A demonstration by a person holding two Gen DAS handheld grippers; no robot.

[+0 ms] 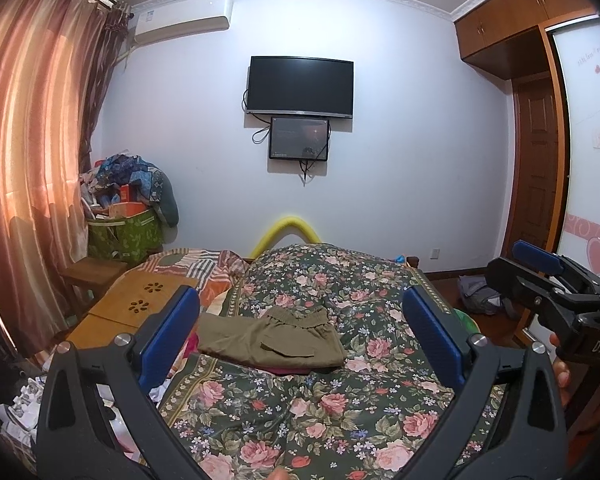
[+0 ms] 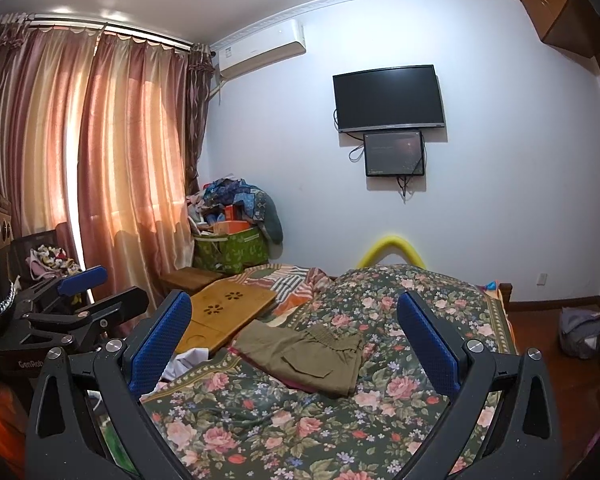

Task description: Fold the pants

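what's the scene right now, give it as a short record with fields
pants: olive pants lie folded on the bed, elastic waistband toward the far wall
under pants: edge of a dark red cloth shows
surface: floral bedspread
left gripper: open, holds nothing, clear of the pants
right gripper: open, holds nothing
beside pants: wooden lap tray

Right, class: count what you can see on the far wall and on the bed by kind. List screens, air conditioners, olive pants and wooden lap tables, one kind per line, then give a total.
Screens: 2 (large TV, smaller screen)
Air conditioners: 1
Olive pants: 1
Wooden lap tables: 1
Total: 5
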